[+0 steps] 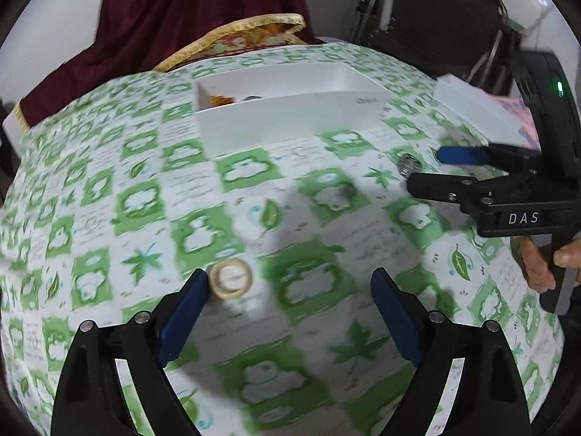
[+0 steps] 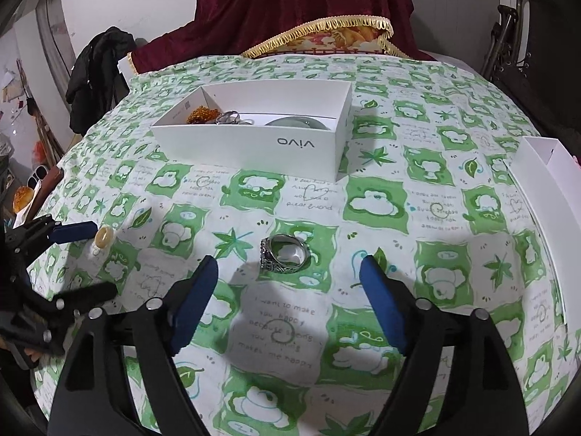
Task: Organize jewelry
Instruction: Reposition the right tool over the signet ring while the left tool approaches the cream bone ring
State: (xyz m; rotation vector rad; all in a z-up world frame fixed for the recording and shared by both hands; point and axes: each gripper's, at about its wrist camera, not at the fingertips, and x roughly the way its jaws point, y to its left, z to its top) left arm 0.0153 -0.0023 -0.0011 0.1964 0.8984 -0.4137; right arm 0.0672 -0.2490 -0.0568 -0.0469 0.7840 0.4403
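Green-and-white patterned cloth (image 1: pixel 290 196) covers the desk, with a dark red drape behind it and a white box (image 1: pixel 290 123) of jewelry toward the far side. From the left wrist, the left gripper (image 1: pixel 290 283) has its jaws wide apart and empty; a pale cream ring (image 1: pixel 231 279) lies flat on the cloth just beside the tip of the left-hand jaw, off-centre in the gap, so the jaws look to need a small shift that way before closing. The right gripper (image 1: pixel 423 169) shows at the right edge, pointing toward a small silver ring (image 1: pixel 408 163). From the right wrist, the right gripper (image 2: pixel 288 265) also has its jaws apart with nothing held; the silver ring (image 2: pixel 287 254) stands tilted on the cloth just ahead and near the middle of the gap, its hole facing roughly toward the camera. Each hand is nearest its own ring; the box (image 2: pixel 250 145) lies beyond both.
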